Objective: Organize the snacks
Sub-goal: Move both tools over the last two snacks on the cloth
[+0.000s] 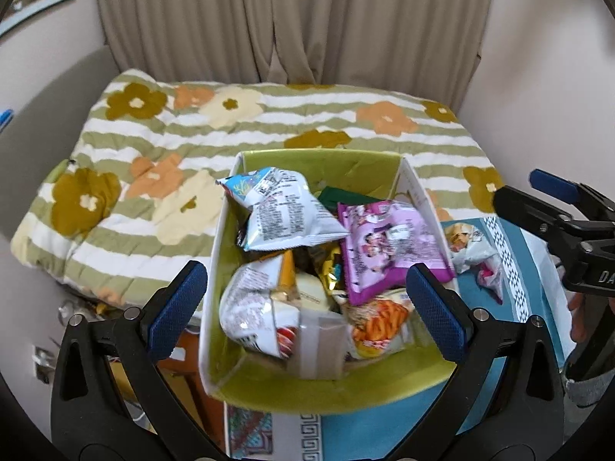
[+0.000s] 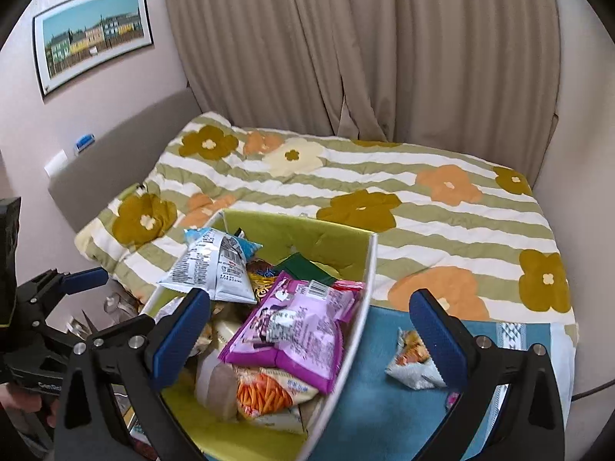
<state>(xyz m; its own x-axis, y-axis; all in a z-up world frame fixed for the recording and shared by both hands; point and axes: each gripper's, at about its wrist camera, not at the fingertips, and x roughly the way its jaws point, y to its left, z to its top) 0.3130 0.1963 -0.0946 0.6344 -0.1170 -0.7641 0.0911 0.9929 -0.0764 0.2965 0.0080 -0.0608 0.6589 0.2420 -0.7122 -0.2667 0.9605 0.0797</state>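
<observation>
Here, both the left gripper (image 1: 307, 303) and right gripper (image 2: 311, 332) stand wide and empty over a green box (image 1: 330, 392) whose heaped snack packets (image 1: 388, 246) bury lower ones; lower-frame edges blur.

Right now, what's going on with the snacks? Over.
Both grippers, left and right, open, empty. Green box full of snack packets. One small packet outside on blue mat. Nothing blocking.

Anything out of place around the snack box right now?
Yes: one small snack packet lies outside the green box, on the blue cloth to its right. The other packets are piled loosely inside the box.
</observation>
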